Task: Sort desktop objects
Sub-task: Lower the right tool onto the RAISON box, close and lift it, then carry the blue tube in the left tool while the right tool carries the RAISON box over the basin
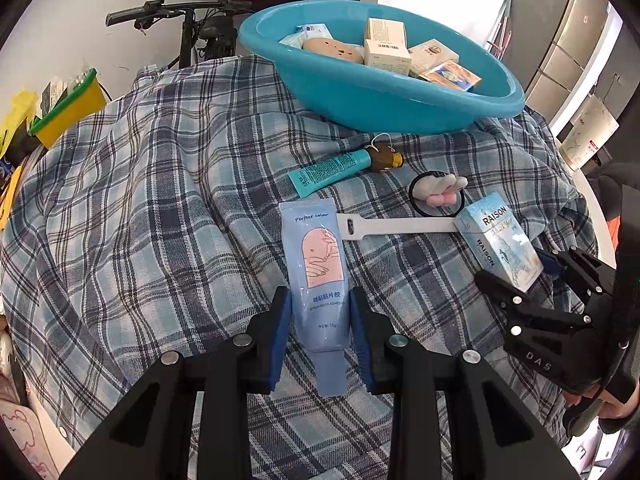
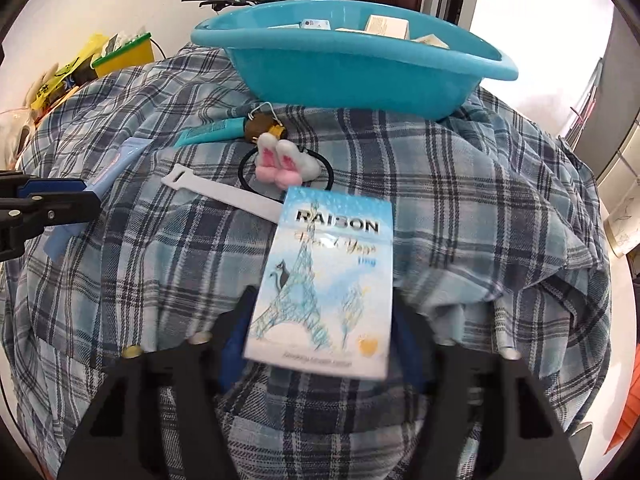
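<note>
Left wrist view: left tool (image 1: 320, 312) clamped narrow on pale blue tube (image 1: 316, 272), lifted just over plaid cloth (image 1: 140, 220); teal basin (image 1: 380, 96) of small boxes behind; right tool (image 1: 536, 284) closed on RAISON box (image 1: 500, 240).

Right wrist view: right tool (image 2: 320, 320) gripping RAISON box (image 2: 328, 276) by both sides; white strap (image 2: 220, 192), bunny hair tie (image 2: 284, 164), teal tube (image 2: 212, 132) beyond
</note>
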`<state>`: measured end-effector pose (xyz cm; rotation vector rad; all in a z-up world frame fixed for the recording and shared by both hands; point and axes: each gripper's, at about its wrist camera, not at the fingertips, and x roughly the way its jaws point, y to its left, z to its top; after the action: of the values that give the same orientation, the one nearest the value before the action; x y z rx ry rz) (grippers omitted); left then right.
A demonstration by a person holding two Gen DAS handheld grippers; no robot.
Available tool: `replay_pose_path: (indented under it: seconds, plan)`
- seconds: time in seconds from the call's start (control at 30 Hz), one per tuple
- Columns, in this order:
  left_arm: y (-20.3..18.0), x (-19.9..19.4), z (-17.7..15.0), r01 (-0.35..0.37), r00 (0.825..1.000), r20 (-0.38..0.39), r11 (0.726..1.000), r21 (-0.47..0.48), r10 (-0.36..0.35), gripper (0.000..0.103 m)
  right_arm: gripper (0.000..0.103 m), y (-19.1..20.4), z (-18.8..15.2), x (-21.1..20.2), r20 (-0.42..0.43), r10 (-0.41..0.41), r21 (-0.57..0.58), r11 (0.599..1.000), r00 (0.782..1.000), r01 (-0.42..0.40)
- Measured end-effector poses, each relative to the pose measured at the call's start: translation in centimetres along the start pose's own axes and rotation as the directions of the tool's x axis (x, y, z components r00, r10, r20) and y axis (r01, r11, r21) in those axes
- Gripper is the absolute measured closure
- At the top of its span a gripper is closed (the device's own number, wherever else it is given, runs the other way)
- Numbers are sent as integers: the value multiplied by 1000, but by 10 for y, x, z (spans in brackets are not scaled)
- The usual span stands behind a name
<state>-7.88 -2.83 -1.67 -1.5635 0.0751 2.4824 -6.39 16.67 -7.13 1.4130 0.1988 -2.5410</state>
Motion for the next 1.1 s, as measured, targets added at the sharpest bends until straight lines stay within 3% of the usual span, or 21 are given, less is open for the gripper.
replay_pose_path:
  seconds: [0.1, 0.23, 0.53, 0.7, 0.87, 0.93, 1.03, 1.1]
  plan:
    - [1, -3, 1, -6, 1000, 24, 1000, -2, 6, 71, 48, -13, 0, -12, 40, 30, 51, 998, 999, -32]
    - [-2, -6, 1, -9, 999, 52, 1000, -3, 9, 71, 48, -16, 2, -29, 108, -2, 23, 1000, 994, -1]
    - [-10, -14, 3, 1, 995, 102, 1000, -6, 0, 71, 48, -41, 7, -39, 130, 26, 111, 993, 991, -40]
    - [-15, -26, 4, -7, 981, 191, 1000, -4, 7, 71, 48, -42, 5, -58, 248, -25, 80, 997, 968, 5]
    - [-27, -49, 1, -48, 936, 351, 998, 35, 33, 71, 48, -36, 5, -88, 412, -77, 67, 996, 908, 54]
    - [-29, -61, -1, -46, 908, 418, 998, 31, 29, 71, 48, -37, 7, -100, 460, -80, 81, 996, 884, 48]
    - [-32, -82, -4, -50, 850, 526, 999, 19, 32, 71, 48, -36, 10, -116, 518, -86, 98, 994, 851, 41]
    - [-36, -97, -8, -67, 794, 605, 998, 4, 51, 71, 48, -34, 12, -128, 566, -103, 104, 993, 818, 53]
